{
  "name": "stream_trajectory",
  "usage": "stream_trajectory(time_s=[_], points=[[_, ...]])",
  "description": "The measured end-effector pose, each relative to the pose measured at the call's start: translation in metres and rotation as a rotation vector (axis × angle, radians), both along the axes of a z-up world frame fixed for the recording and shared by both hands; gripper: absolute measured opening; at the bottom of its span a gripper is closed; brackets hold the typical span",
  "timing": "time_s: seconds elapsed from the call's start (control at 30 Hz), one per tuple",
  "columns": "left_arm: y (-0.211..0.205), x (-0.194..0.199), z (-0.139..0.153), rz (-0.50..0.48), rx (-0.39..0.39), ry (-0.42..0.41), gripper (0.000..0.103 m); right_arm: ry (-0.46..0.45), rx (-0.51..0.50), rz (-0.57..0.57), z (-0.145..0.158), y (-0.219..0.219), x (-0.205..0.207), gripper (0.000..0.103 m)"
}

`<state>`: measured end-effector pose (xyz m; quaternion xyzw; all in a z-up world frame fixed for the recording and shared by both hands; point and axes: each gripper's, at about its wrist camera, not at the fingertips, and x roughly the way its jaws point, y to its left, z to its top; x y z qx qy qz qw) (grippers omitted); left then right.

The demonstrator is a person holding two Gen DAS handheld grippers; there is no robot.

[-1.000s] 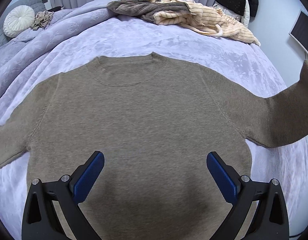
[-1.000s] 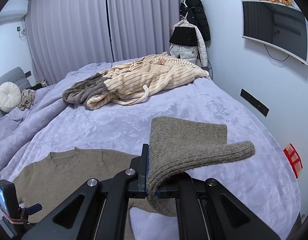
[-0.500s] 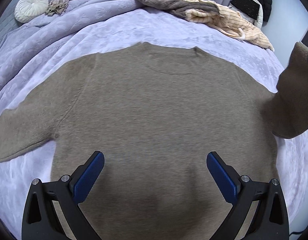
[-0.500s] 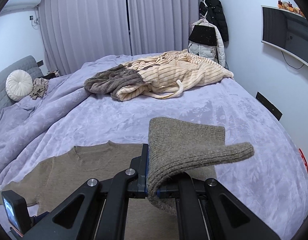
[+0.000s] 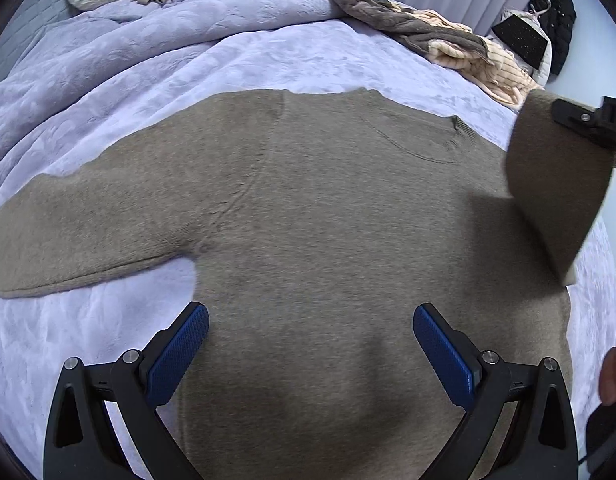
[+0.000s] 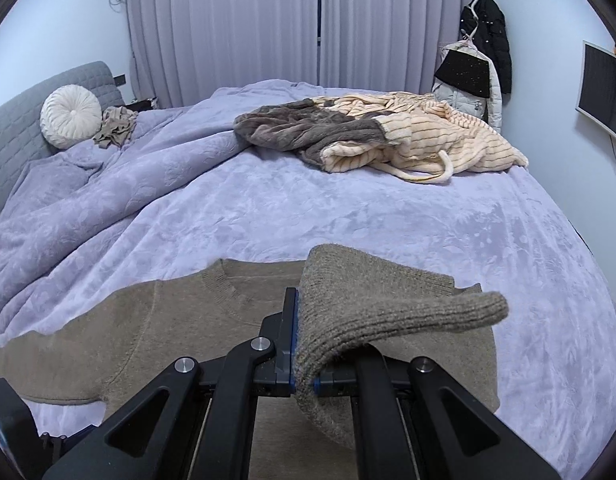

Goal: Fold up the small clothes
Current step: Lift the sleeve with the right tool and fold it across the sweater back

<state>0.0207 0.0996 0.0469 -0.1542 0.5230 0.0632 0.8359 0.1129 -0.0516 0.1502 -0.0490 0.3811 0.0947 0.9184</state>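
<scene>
Your taupe sweater (image 5: 327,208) lies flat, front up, on the lavender bedspread (image 6: 347,208). Your right gripper (image 6: 304,380) has its 2 fingers clamped on the cuff of 1 sleeve (image 6: 371,304), lifted above the sweater's body. Your left gripper (image 5: 311,344) hovers over the lower body with its blue pads (image 5: 180,354) spread wide, gripping nothing. Farther up the bed sit a striped cream and grey garment pile (image 6: 379,136), a round white cushion (image 6: 70,116) and a small crumpled cloth (image 6: 116,126), all well apart from the sweater.
</scene>
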Motion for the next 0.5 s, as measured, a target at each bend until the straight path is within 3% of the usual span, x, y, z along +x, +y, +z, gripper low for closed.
stream_trajectory(time_s=[0.33,0.5], points=[[0.028,-0.015,-0.008,0.066,-0.024,0.018,0.103,0.084,-0.046,0.092,-0.041,0.06,-0.003,0.005],[0.034,-0.023,-0.013,0.088,-0.036,0.033,0.103,0.24,0.018,0.182,-0.066,0.072,0.0,0.013]])
